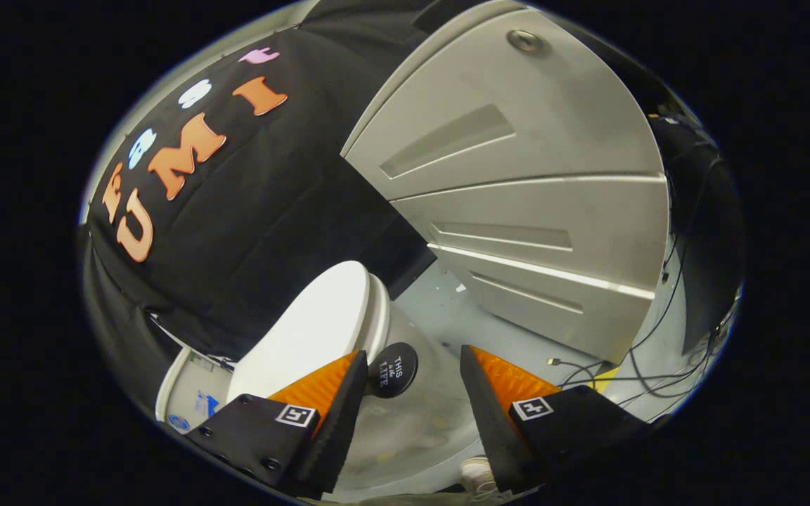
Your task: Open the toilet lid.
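- toilet lid (320,323) white, tilted up off the toilet bowl (405,422), just ahead of the left finger
- round black knob (392,370) stuck at lid's edge, between the fingers, nearer the left one
- gripper (412,393) wide open, holding nothing, fingers apart either side of the bowl
- grey panelled cabinet (517,197) beyond, to the right
- cables (630,372) on floor (440,309) near cabinet's base

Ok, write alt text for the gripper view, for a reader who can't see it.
A handheld gripper, fingers apart and holding nothing, points at a white toilet whose lid is tilted up. A round black handle on the lid's edge sits between the fingers, nearer one of them. Beyond are grey panelled doors, a pale floor and loose cables.
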